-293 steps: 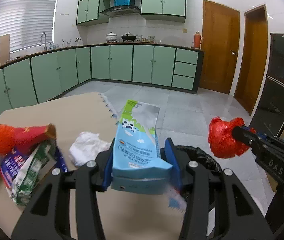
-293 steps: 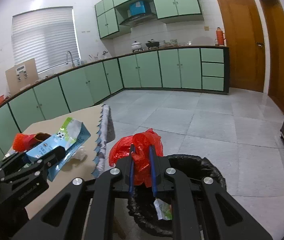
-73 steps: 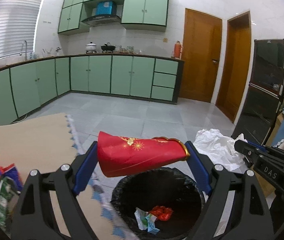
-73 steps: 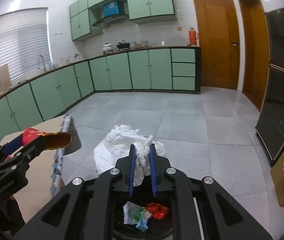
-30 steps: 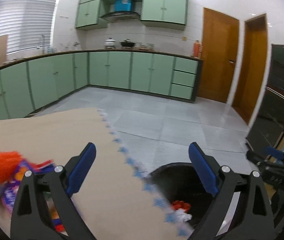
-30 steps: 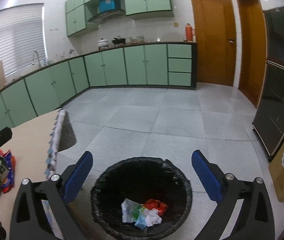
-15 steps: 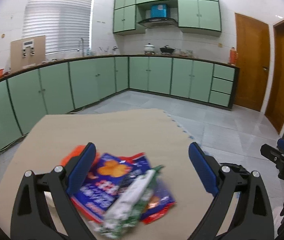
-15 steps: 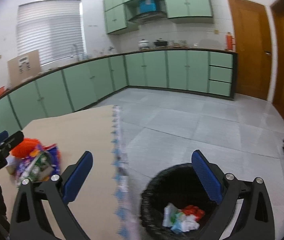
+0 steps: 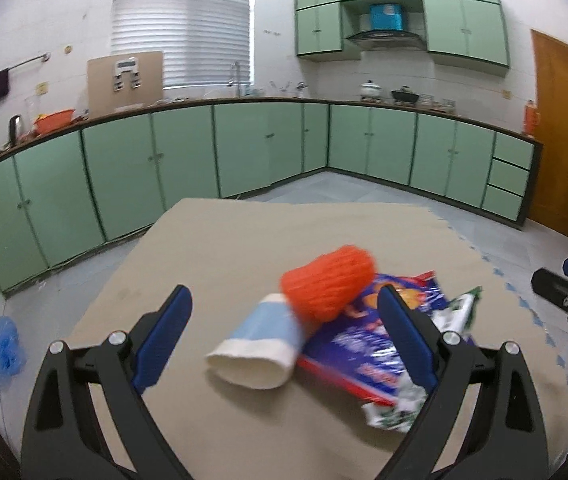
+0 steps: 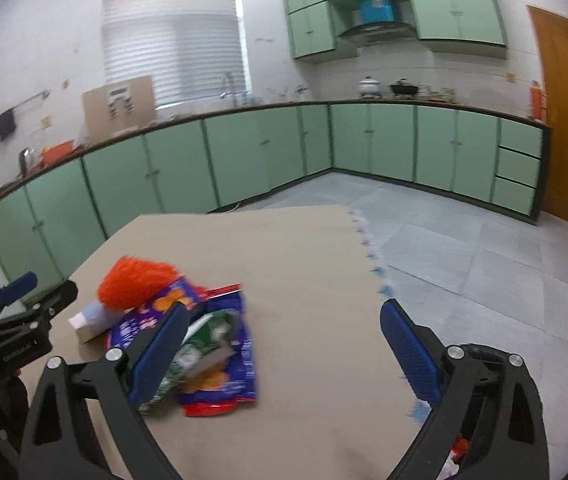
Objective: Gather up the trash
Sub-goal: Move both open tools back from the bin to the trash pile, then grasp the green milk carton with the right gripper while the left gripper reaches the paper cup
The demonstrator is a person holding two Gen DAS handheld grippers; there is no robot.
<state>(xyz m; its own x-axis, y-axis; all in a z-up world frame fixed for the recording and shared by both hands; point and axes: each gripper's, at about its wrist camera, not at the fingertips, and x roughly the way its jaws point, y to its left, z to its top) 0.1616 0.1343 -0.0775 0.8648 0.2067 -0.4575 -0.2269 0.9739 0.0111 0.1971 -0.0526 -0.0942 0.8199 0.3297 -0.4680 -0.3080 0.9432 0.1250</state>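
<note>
While both tools hang above the tan table (image 9: 244,240), the left gripper (image 9: 284,336) has its blue-padded jaws spread wide with nothing between them but open air; a small heap of trash lies on the table below and ahead of it. In the left wrist view a pale blue paper cup (image 9: 262,342) lies on its side with its white rim toward the camera; an orange foam net (image 9: 328,282) rests against its far end; a blue and red snack bag (image 9: 368,344) lies flat beneath both, with a crumpled green wrapper (image 9: 404,400) at its right edge, partly behind the right-hand pad. The right gripper (image 10: 282,354) is likewise wide open and holds nothing; its left pad stands over the green wrapper in its own view, though whether it touches cannot be told. At the lower right corner of that view a sliver of the black bin (image 10: 458,450) shows beyond the table's toothed edge; green cabinets (image 9: 268,148) line the far walls.
</note>
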